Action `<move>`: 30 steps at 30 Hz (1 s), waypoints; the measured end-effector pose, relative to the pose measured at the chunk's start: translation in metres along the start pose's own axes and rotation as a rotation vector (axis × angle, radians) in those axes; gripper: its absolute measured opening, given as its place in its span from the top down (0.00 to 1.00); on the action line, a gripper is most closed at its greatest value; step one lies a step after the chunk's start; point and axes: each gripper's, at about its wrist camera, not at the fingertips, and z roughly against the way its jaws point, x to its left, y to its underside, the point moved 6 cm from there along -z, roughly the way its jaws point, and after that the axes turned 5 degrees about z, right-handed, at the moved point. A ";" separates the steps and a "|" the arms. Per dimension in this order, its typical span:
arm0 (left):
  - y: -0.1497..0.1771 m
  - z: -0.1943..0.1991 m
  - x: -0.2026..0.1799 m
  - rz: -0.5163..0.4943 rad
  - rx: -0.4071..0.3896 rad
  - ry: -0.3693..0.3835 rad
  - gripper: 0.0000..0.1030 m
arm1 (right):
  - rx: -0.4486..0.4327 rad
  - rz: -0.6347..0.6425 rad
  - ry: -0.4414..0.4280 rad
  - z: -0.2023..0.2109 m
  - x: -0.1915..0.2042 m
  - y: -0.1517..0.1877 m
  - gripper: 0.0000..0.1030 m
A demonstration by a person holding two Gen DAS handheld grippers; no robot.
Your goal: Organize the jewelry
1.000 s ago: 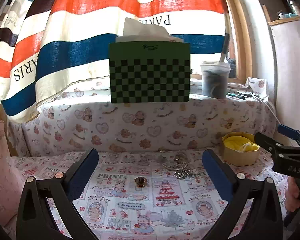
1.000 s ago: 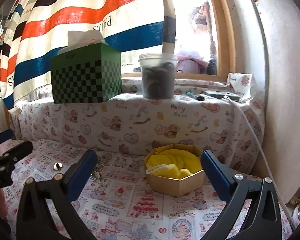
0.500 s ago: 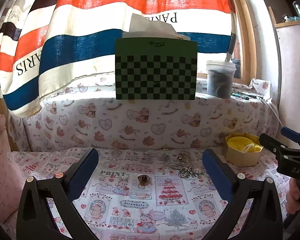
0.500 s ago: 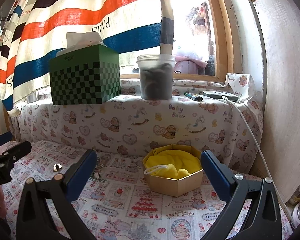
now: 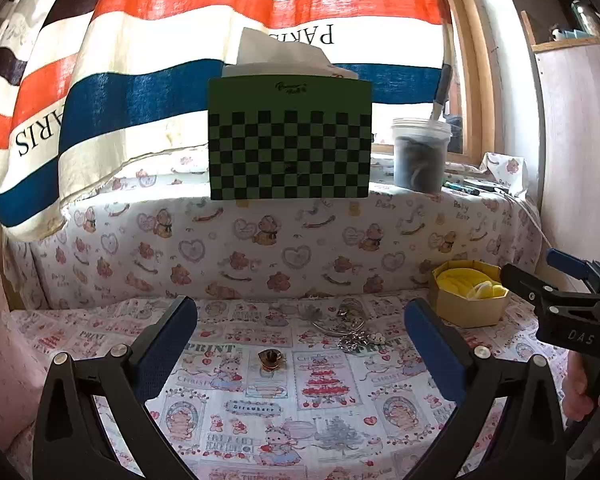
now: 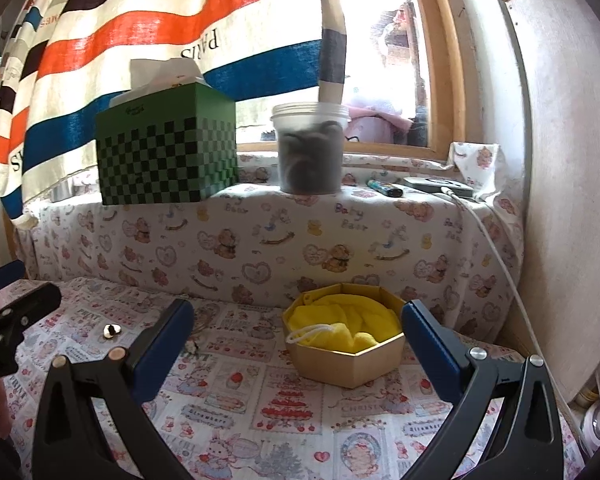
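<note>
Nearest in the left wrist view, the left black two-finger gripper with blue pads (image 5: 300, 332) hangs above the patterned pink-and-white printed tablecloth (image 5: 260, 408) with its jaws spread wide and nothing between them. Just past the gap between its fingers, a small gold-toned ring with a dark stone (image 5: 270, 358) lies alone on the cloth. A little farther and to the right sits a tangled heap of silver-coloured chains and bangles (image 5: 350, 324), apart from the ring. The right black two-finger gripper with blue pads (image 6: 296, 330) is likewise held wide apart and empty, low over the cloth. Between and just beyond its fingers stands the hexagonal tan cardboard box (image 6: 346, 364), open at the top, with a yellow drawstring cloth pouch (image 6: 348, 320) bunched inside it. In the left wrist view that box is to the right of the silver heap, near it but not touching. Behind everything rises a cloth-covered ledge carrying a green-and-black chequered tissue box (image 5: 290, 138) and a translucent plastic tub with dark contents (image 5: 420, 156), backed by a striped orange, blue and white curtain (image 5: 180, 40).
</note>
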 end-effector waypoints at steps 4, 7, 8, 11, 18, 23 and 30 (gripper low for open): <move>-0.001 0.000 -0.001 -0.002 0.002 -0.011 0.00 | 0.003 0.007 -0.008 0.001 0.000 0.001 0.00; -0.001 -0.002 0.003 0.012 0.005 -0.025 0.00 | 0.006 0.010 -0.016 0.000 0.001 0.001 0.00; -0.001 -0.002 0.003 0.013 0.005 -0.028 0.00 | 0.007 0.010 -0.016 0.000 0.001 0.001 0.00; -0.001 -0.002 0.003 0.008 0.004 -0.029 0.00 | 0.012 0.007 -0.019 0.000 0.001 0.002 0.00; 0.000 -0.002 0.005 0.013 0.003 -0.036 0.00 | 0.017 0.010 -0.021 -0.001 0.002 0.002 0.00; 0.000 -0.002 0.006 0.013 0.003 -0.035 0.00 | 0.016 0.012 -0.032 0.000 0.003 0.002 0.00; 0.000 -0.002 0.006 0.012 0.004 -0.038 0.00 | 0.012 0.013 -0.031 0.001 0.003 0.002 0.00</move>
